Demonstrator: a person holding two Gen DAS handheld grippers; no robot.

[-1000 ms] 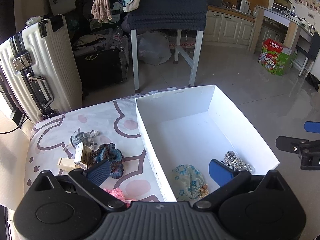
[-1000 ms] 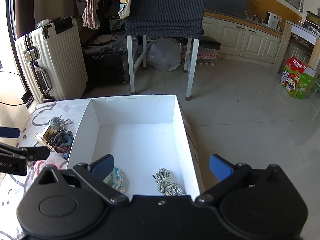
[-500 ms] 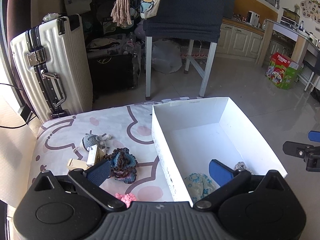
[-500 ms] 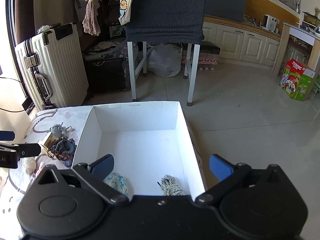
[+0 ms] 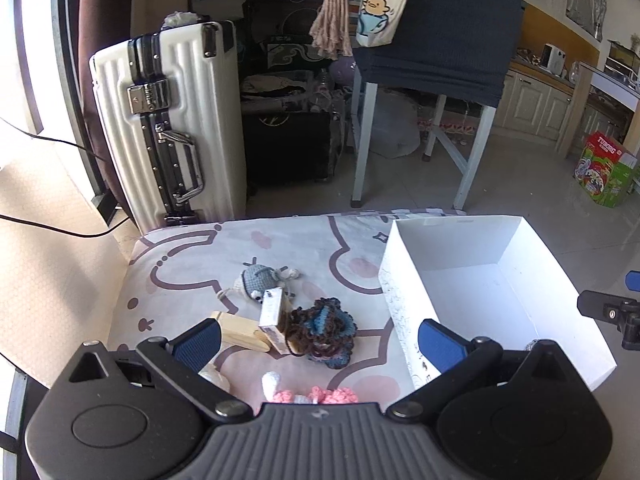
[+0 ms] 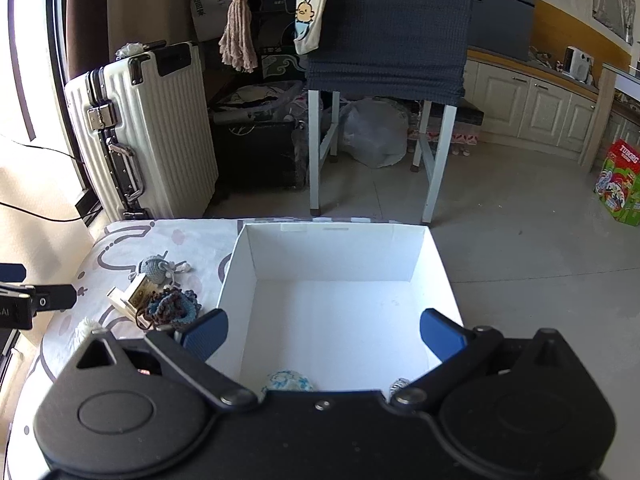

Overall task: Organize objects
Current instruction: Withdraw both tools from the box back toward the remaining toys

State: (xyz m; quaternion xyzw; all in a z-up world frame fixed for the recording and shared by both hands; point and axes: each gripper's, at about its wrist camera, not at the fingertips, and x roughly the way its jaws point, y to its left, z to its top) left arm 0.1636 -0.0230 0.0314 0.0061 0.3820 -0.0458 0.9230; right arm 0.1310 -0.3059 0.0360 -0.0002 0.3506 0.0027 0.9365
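Hovering with blue ribbed pads apart and empty, both claws, left [image 5: 318, 340] and right [image 6: 326, 332], flank a white cardboard box [image 6: 332, 252].

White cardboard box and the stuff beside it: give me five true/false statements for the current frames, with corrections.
1. The white cardboard box is completely empty. False: a pale blue crocheted piece lies at its near edge.
2. The left gripper is open and holds nothing. True.
3. The grey crocheted mouse lies inside the box. False: it lies on the patterned cloth, left of the box.
4. The right gripper is shut on the brown and blue crocheted bundle. False: it is open, above the box.
5. A white ribbed suitcase stands on the floor behind the cloth. True.
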